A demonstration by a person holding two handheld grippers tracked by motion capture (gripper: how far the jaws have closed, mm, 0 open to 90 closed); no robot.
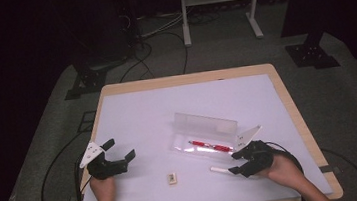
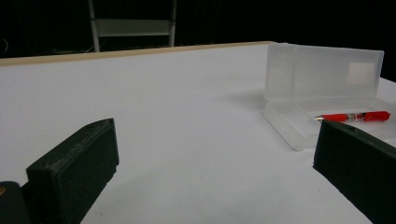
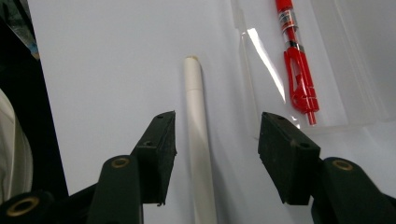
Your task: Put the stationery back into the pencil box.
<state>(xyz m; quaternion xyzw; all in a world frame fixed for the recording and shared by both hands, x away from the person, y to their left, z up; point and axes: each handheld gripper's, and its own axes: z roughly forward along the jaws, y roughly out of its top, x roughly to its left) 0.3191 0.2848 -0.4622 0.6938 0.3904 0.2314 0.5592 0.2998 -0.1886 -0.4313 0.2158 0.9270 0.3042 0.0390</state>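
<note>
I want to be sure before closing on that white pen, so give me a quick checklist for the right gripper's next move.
1. White pen lies between the fingers of the right gripper: ok.
2. Fingers open wide enough, not pressing on the pen: ok.
3. Pen centred in the gap: not ok, it sits nearer one finger.
4. Clear case open, lid upright, ready to receive: ok.
5. Red pen already in the case, room beside it: cannot tell.
6. Left gripper and eraser apart from the pen: ok.
</note>
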